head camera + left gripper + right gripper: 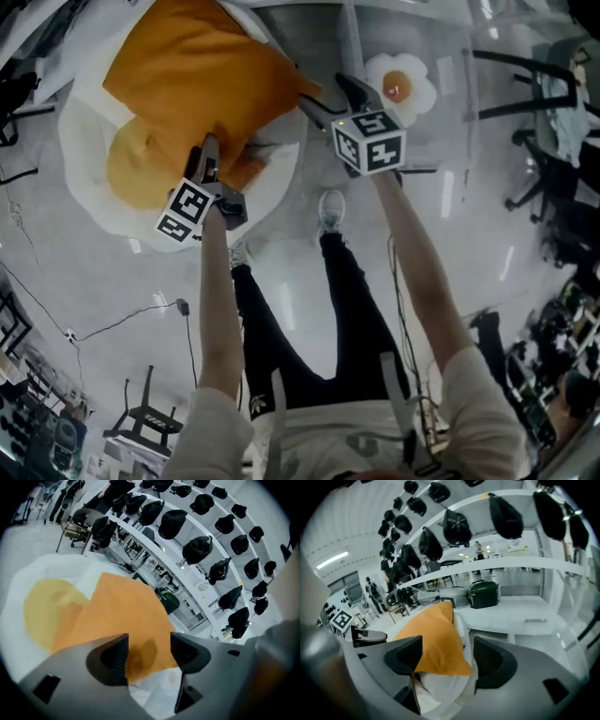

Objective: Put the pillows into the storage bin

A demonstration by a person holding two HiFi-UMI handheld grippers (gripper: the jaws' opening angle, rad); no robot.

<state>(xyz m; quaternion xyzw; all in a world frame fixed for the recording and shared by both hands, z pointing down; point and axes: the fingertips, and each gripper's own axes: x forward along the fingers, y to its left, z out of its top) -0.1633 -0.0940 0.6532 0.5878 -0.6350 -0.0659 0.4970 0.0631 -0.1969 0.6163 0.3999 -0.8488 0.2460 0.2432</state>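
Note:
Both grippers hold up an orange pillow (206, 70) lying against a big fried-egg pillow (84, 122), white with a yellow yolk. My left gripper (208, 155) is shut on the orange pillow's lower edge. In the left gripper view the orange pillow (122, 616) fills the gap of that gripper (149, 656), with the egg pillow (28, 573) behind and under it. My right gripper (326, 101) is shut on the orange pillow's right corner. The right gripper view shows that corner (438, 639) between the jaws of the gripper (447, 660), over white egg-pillow fabric (440, 686). No storage bin shows.
A small fried-egg pillow (401, 86) lies on the floor just beyond the right gripper. Office chairs (553, 103) stand at the right, and a cable (112, 323) runs across the floor at the left. Shelves of black bags (197, 550) and a green pot (483, 594) lie ahead.

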